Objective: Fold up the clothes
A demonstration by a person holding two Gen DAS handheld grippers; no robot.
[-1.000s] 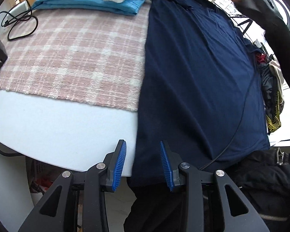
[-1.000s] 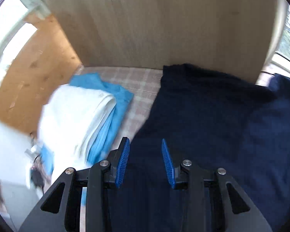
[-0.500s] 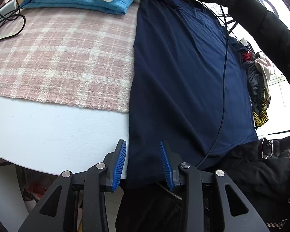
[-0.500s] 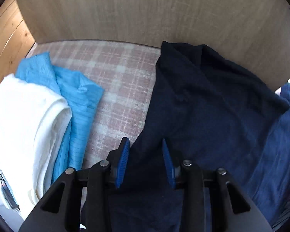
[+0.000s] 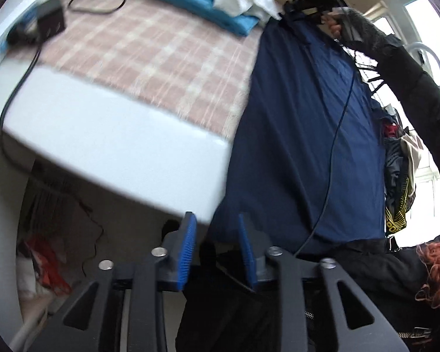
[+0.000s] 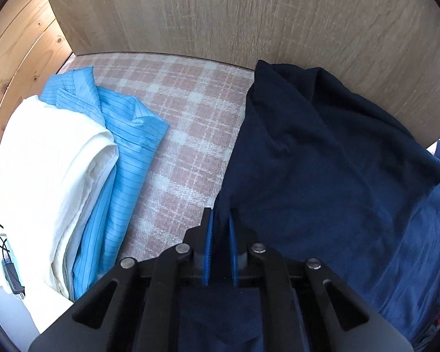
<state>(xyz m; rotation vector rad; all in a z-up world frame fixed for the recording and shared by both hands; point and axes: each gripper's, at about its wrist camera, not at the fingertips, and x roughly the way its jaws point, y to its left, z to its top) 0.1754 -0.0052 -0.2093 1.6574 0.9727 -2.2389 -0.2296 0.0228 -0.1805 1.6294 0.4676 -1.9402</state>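
Note:
A navy shirt (image 5: 302, 135) lies lengthwise on the pink plaid cloth (image 5: 161, 58), its lower end hanging over the table's near edge. My left gripper (image 5: 215, 243) is at the hanging hem's left corner. Its jaws are closing with the corner between them, and a gap still shows beside the pads. At the far end, my right gripper (image 6: 221, 231) is closing on the shirt's (image 6: 322, 161) left edge near the collar, with the fabric pinched between its blue pads. In the left wrist view that right gripper (image 5: 290, 8) is held by a hand in a dark sleeve.
A folded light blue shirt (image 6: 126, 152) and a white garment (image 6: 52, 161) are stacked left of the navy one. A wooden wall (image 6: 249, 14) stands behind. A black adapter (image 5: 51, 22) with cables sits on the white table (image 5: 102, 129). A heap of clothes (image 5: 399, 170) lies at the right.
My right gripper sank onto the navy shirt's left edge and its jaws came together on it. My left gripper rolled and shifted at the hem, with its jaws slightly narrower.

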